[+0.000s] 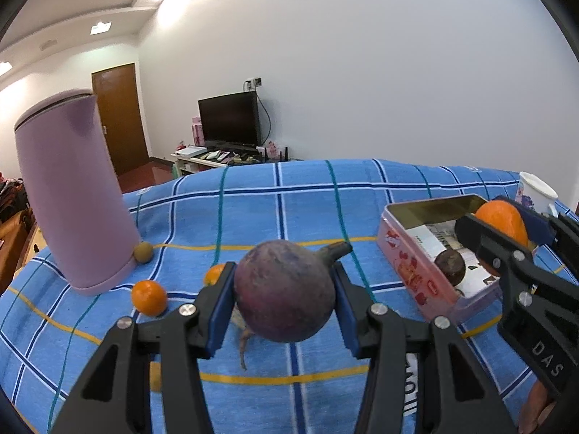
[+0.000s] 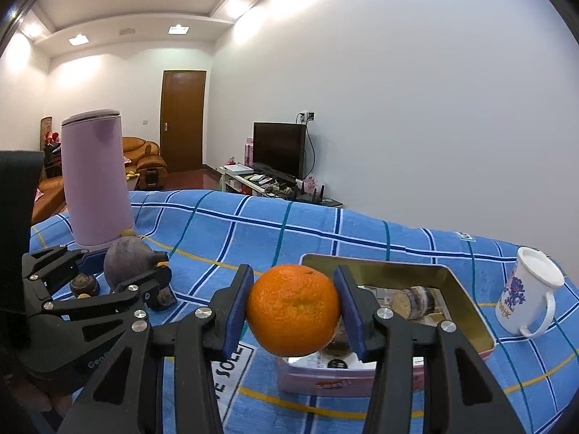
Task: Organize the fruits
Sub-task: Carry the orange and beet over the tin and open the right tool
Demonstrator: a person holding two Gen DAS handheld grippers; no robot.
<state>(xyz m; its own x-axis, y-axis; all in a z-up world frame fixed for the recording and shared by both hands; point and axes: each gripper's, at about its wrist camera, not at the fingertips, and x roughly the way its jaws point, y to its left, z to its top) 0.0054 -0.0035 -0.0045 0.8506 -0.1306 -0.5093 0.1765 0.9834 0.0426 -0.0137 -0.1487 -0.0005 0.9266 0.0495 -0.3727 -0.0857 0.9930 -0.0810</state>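
The left gripper (image 1: 284,289) is clenched on a dull purple, round fruit with a stubby stem (image 1: 286,291), both blue pads pressed against its sides and the fruit held clear of the blue checked cloth (image 1: 311,195) that covers the desk. Just left of this gripper lie two small oranges (image 1: 149,297), one partly hidden behind its left finger; farther left and beyond stands a tall lilac canister (image 1: 72,199) with a small brownish fruit (image 1: 143,251) at its foot. To its right sits an open pink tin box (image 1: 405,253) with a dark round fruit (image 1: 449,264) inside.

The right gripper (image 2: 294,313) grasps a large orange (image 2: 294,310) between its pads, held just at the near edge of the tin box (image 2: 470,311). Right of this gripper, past the box, stands a white printed mug (image 2: 526,302). To its left the other gripper carries the purple fruit.
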